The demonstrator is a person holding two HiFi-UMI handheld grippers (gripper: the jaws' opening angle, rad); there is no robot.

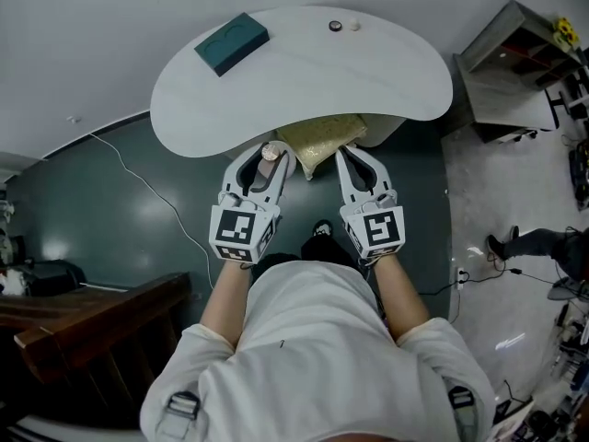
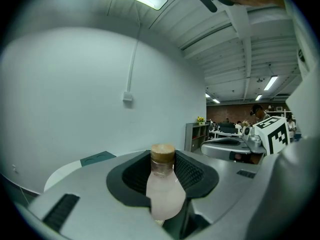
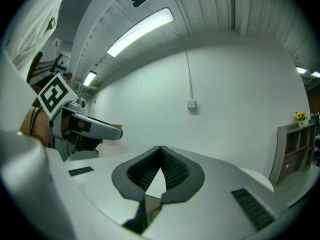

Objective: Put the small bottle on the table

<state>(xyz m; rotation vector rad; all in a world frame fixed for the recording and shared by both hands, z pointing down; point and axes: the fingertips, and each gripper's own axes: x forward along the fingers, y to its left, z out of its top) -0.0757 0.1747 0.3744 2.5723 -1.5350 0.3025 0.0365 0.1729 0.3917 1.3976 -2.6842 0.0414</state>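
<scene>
While holding load short of table, step: transport leg, judging by layout; placement not yet done
small bottle (image 2: 164,191): upright, cork top up, pinched in left gripper (image 1: 265,164); not on table (image 1: 304,81), right at its near edge in head view
left gripper state: jaws clamped on bottle's body, cork clear above pads, lower part hanging below; base out of sight
right gripper (image 1: 355,158): jaws pressed together at tips, nothing between, idle
pose: both forearms (image 1: 225,302) out ahead of torso (image 1: 313,339), side by side, near parallel; grippers roughly level, tipped slightly down, aimed at table's near edge; marker cubes (image 1: 237,230) facing up
table state: mostly bare white top; teal block (image 1: 231,42) far left, two small round items (image 1: 335,26) at far edge; free area across middle
under near edge: yellowish cushion-like thing (image 1: 322,139), between the two grippers' tips
next move, judged: push left gripper forward over bare top, keep bottle vertical, lower to contact, only then spread jaws and pull straight back
needs: level wrist, slow descent; tippy-looking bulb shape, unseen base
right side: probably just parked clear; no role apparent
</scene>
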